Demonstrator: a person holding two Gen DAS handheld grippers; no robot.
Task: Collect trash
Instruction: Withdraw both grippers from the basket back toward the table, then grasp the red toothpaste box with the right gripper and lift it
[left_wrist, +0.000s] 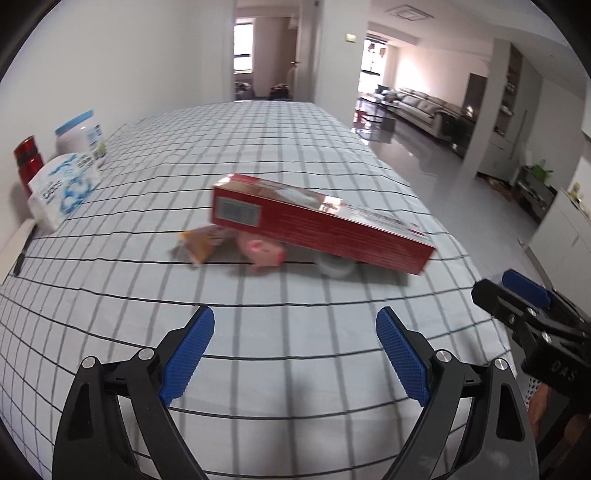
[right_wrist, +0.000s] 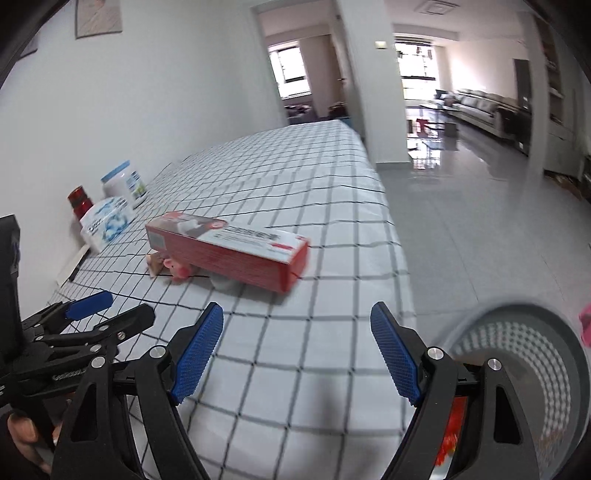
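Where tiled floor (right_wrist: 480, 221) gleams, checked tablecloth (left_wrist: 258, 147) spreads.

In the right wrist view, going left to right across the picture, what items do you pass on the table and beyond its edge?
Red can → tissue pack → white jar → red box → grey bin, on the floor past the table edge.

Both wrist cameras look down along their jaws over the checked worktop (left_wrist: 295, 147); both near views share the red box (left_wrist: 321, 225) (right_wrist: 229, 254).
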